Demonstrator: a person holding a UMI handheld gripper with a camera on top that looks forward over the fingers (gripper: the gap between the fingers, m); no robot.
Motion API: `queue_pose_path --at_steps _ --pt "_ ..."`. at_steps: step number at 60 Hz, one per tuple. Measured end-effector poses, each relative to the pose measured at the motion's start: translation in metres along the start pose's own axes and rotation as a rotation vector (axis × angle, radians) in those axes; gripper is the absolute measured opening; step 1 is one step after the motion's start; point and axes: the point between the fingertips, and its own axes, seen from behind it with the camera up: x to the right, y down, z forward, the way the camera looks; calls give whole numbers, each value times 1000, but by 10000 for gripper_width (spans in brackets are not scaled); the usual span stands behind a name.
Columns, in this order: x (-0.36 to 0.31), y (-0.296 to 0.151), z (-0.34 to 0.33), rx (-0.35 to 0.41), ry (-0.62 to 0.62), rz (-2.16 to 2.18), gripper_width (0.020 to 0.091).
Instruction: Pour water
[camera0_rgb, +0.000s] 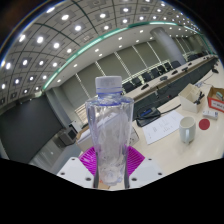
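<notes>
A clear plastic water bottle (109, 125) with a white cap stands upright between my fingers, tilted with the whole view. My gripper (110, 165) is shut on the bottle's lower body, the magenta pads (89, 160) pressing on both sides. The bottle is lifted above the table. A white cup (187, 127) stands on the pale table (165, 150) to the right, beyond the fingers. The bottle's base is hidden.
Papers (160, 128) lie on the table beside the cup. A red and white box (215, 97) and a small red-topped thing (204, 124) sit further right. Rows of desks and chairs (160, 75) fill the room behind.
</notes>
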Motion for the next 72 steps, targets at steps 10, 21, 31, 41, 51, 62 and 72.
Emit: queue_pose_path --at_steps 10,21,31,41,51,62,72 --pt "37 -67 37 5 -105 429 342" --pt "98 -95 78 -21 -206 973 344" --pt "135 -92 95 -60 -263 1349 343" --pt "152 -80 107 -95 -292 1590 343" --pt "152 -75 105 -151 -280 1577 343" --pt "145 -92 95 -199 -274 1257 343" --pt "160 -153 76 -140 -258 813 345"
